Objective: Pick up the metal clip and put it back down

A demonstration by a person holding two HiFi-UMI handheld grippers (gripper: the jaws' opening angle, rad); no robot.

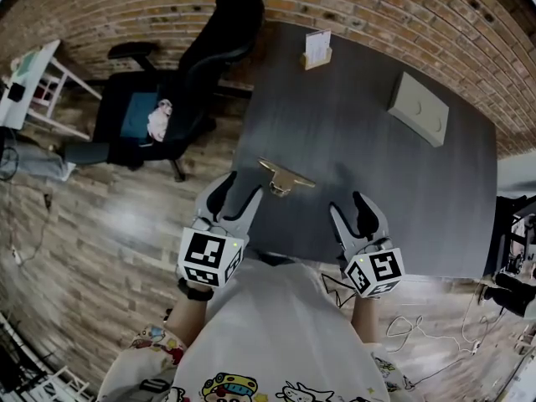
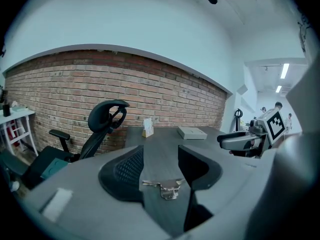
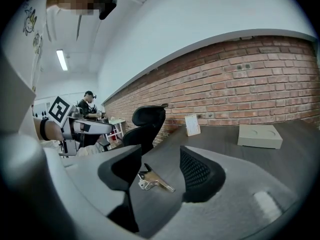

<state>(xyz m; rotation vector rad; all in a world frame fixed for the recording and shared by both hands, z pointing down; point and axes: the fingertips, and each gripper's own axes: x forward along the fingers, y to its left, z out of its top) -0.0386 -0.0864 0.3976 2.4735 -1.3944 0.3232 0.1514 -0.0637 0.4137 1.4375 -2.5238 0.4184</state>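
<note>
Both grippers were held low at the table's near edge, jaws spread and empty. The left gripper (image 1: 235, 193) and right gripper (image 1: 352, 213) flanked the clip (image 1: 283, 178), which lay flat on the dark table (image 1: 368, 174) just ahead of them. A black chair (image 1: 180, 82) stood beside a brick wall (image 1: 394, 2).

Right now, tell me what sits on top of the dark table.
On the table: the metal clip near the front, a card in a stand and a flat grey box farther back. The person's shirt hides part of its near edge.
</note>
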